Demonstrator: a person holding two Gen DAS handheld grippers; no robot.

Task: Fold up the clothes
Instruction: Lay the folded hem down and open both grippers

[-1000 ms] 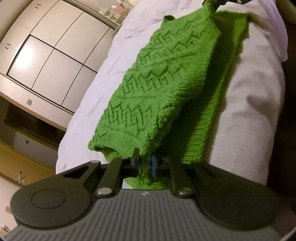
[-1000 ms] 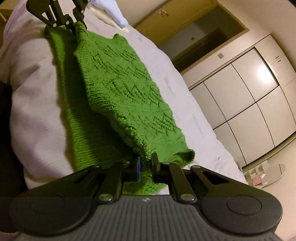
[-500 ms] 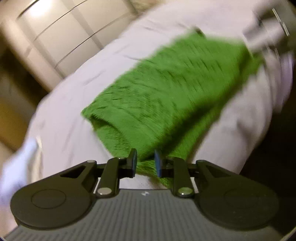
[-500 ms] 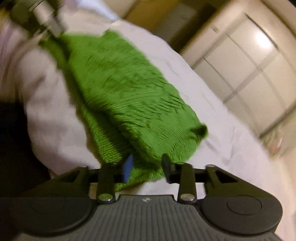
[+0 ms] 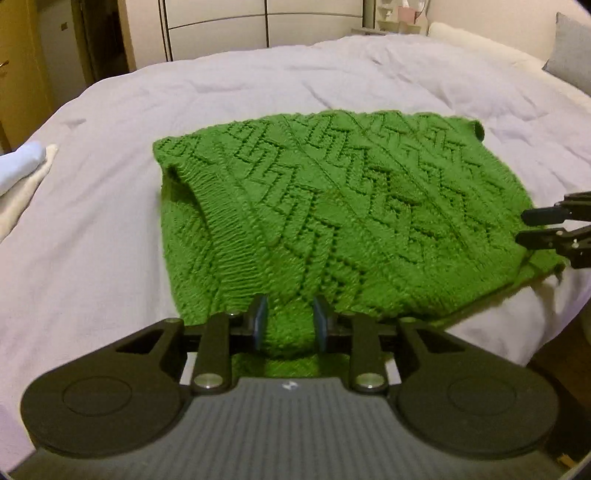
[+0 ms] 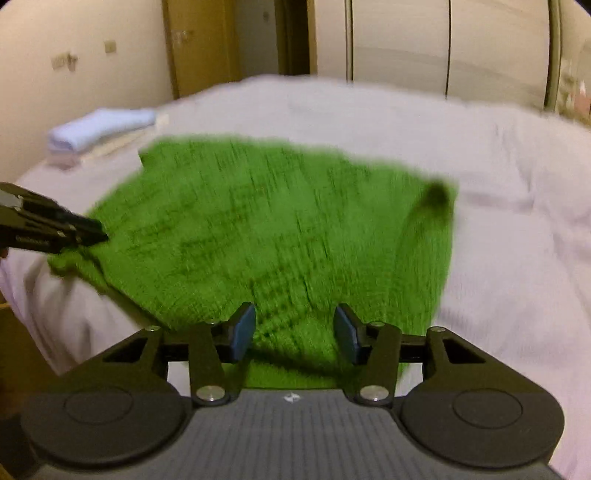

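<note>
A green knitted sweater (image 5: 332,206) lies folded over on itself near the front edge of a bed (image 5: 258,85) covered in a pale lilac duvet, its near hem reaching almost to where the bedding drops away. The left gripper (image 5: 290,325) sits at that near hem with its jaws opening; green knit shows in the gap, but the blue pads (image 5: 260,321) stand clear of the yarn and grip nothing. The right gripper (image 6: 293,332), at the sweater's other near corner, is likewise opening, its jaws wider, with cloth below the gap and nothing pinched.

The garment looks light, soft and thoroughly limp: a chunky, open-stitch knit with raised zigzag cables and a ribbed band along the folded edge. It will likely sag, stretch and drape from any single point, so it seems best taken at two spread corners or along the ribbed hem, where the doubled fabric is thickest. The looped yarn gives plenty of friction but could snag on a fingertip, and the top layer may slide off the lower one if dragged rather than lifted. A rolled cuff or corner curls up at the far right of the sweater.

The duvet beneath is smooth, lightly creased cotton. Towards the bed's left edge rests a folded pale blue cloth (image 6: 99,127) on a cream one. Glossy pale wardrobe doors (image 5: 266,29) stand beyond the far edge.
</note>
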